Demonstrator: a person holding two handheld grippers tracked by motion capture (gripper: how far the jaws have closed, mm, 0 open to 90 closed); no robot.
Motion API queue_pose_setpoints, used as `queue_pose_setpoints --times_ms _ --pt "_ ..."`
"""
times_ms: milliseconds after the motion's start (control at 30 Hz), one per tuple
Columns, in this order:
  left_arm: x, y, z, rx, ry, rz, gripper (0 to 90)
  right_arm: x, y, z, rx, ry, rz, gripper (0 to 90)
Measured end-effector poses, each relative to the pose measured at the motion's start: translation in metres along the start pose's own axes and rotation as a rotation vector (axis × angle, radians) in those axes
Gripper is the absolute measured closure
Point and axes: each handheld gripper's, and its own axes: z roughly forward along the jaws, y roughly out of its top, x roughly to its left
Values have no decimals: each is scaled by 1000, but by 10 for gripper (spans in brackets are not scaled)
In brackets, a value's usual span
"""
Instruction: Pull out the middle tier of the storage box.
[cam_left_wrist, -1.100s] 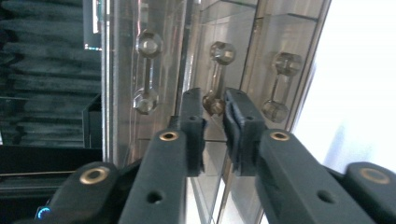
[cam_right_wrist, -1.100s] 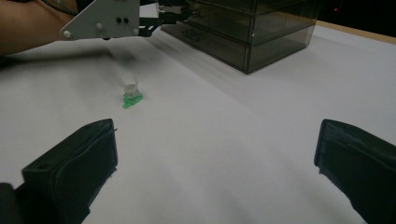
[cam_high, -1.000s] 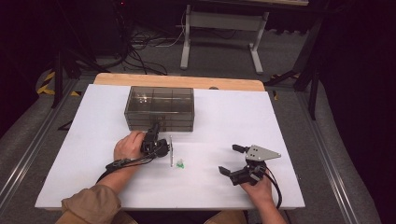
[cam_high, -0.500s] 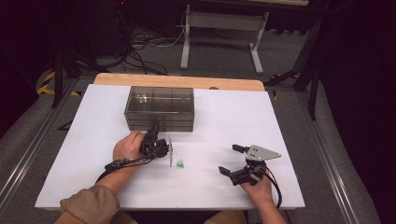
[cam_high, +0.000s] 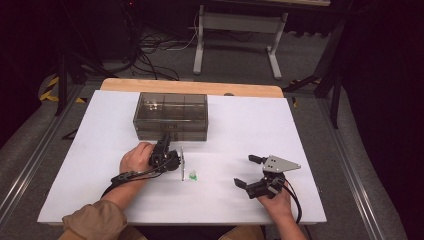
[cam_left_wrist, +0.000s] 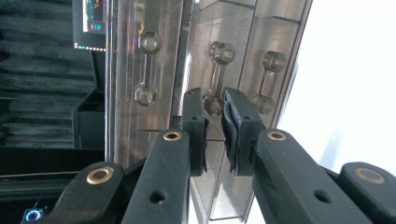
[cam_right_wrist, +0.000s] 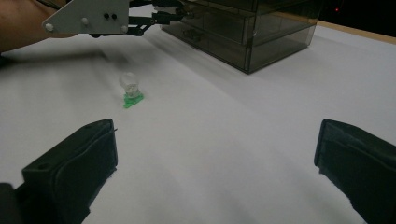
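Your left gripper (cam_left_wrist: 212, 121) has its fingers nearly closed around the middle drawer handle (cam_left_wrist: 215, 77) of the drawer box (cam_high: 170, 116); pinch firmly, then pull straight out. Your right gripper (cam_high: 251, 171) waits wide open and empty, on the bench (cam_high: 100, 125) well apart from the box, the small green-based piece (cam_right_wrist: 130, 88) between.

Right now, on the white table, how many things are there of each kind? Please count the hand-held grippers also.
Smoky transparent plastic drawer box: 1
Small clear bulb-like object on a green base: 1
Black hand-held grippers: 2, the left hand-held gripper at a drawer handle of the box, the right hand-held gripper wide open above the table
Total: 4
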Motion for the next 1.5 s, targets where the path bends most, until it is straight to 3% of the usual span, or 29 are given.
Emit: queue_pose_setpoints --times_ms 833,1167,1400,1500 --pt "1 -3 -8 -12 -22 16 790 0 0 0 0 0 2 0" --pt "4 -3 -12 -49 -46 -26 589 0 0 0 2 1 4 0" --pt "10 -6 -17 -109 -61 -47 499 0 0 0 2 2 4 0" --pt "12 -7 -19 -126 -75 -66 422 0 0 1 2 2 3 0"
